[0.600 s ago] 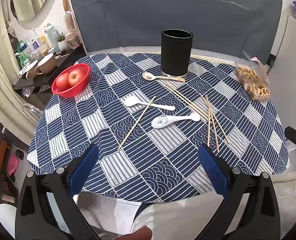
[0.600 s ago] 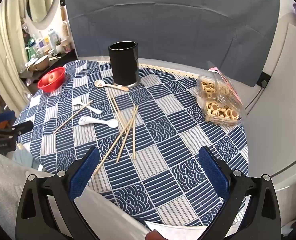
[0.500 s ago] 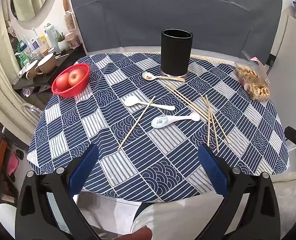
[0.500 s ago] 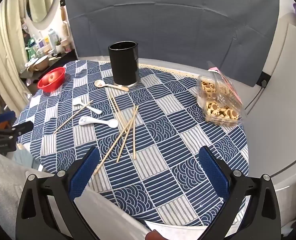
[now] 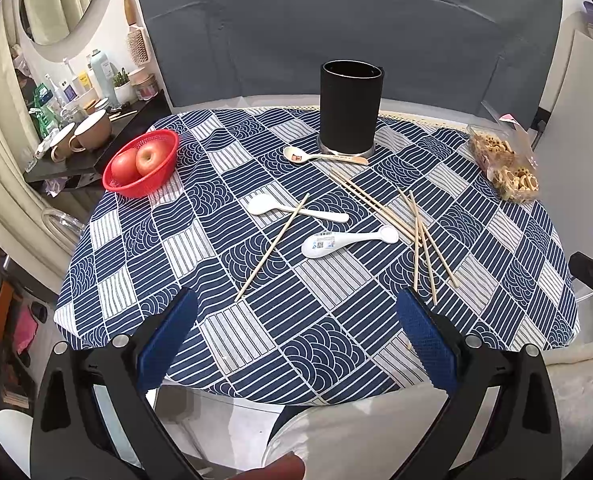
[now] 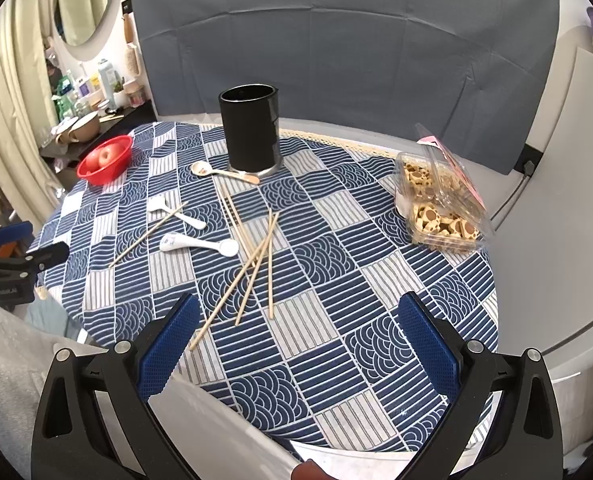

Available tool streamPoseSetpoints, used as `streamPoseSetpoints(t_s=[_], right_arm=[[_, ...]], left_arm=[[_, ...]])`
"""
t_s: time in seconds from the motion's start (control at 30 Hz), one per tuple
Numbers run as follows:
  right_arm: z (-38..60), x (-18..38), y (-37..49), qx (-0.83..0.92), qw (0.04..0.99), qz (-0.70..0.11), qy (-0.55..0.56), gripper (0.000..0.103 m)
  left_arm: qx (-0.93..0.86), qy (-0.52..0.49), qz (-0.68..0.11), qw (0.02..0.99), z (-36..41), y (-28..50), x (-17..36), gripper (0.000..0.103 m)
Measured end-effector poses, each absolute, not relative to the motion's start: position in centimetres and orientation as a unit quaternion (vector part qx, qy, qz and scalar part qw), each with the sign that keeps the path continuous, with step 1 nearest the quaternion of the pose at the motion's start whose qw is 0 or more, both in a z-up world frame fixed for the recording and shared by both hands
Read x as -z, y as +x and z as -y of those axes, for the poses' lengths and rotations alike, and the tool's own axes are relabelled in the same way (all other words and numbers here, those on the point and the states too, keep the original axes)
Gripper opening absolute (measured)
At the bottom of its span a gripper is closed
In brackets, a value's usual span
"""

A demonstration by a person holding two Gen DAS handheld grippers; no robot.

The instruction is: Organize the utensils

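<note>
chopsticks (image 5: 420, 236) and spoons (image 5: 346, 240) lay scattered before the black holder (image 5: 350, 110); your left gripper (image 5: 296, 336) and right gripper (image 6: 298, 334) both gaped wide, holding nothing.

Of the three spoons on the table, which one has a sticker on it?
The white spoon nearest the table's front edge carries a printed sticker on its bowl. The other white spoon is plain, and the spoon by the black holder has a beige handle.
</note>
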State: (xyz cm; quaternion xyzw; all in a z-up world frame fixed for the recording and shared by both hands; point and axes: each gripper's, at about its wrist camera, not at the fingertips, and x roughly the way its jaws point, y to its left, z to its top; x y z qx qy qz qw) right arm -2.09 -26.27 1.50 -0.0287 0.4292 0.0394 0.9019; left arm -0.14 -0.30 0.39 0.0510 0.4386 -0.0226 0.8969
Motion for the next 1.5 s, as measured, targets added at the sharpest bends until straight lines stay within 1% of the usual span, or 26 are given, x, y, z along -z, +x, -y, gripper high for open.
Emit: streamPoseSetpoints(t_s=[0.7,0.87,1.07,1.37,1.5], right_arm=[[25.7,-1.4,-2.4,-0.044,0.900,-0.432,-0.037,0.095],[25.5,-1.3,-2.5,-0.046,0.898,-0.435,-0.039,0.095],[25.4,-1.2,-2.6,-0.046,0.897,-0.438,-0.042,0.095],[25.4,-0.5,-1.9,-0.048,0.888,-0.455,-0.047,0.095],[25.0,0.6,-1.0,-0.041,0.876,-0.475,-0.071,0.095]], left_arm=[[0.033,0.036,-0.459,0.887,0.1,-0.3,-0.2,0.097],[0.025,0.057,-0.440,0.896,0.1,-0.6,-0.1,0.097],[0.025,0.050,-0.444,0.894,-0.1,-0.7,0.0,0.097],[0.031,0.056,-0.459,0.886,0.0,-0.3,0.5,0.097],[0.031,0.066,-0.464,0.883,-0.1,0.4,0.6,0.097]])
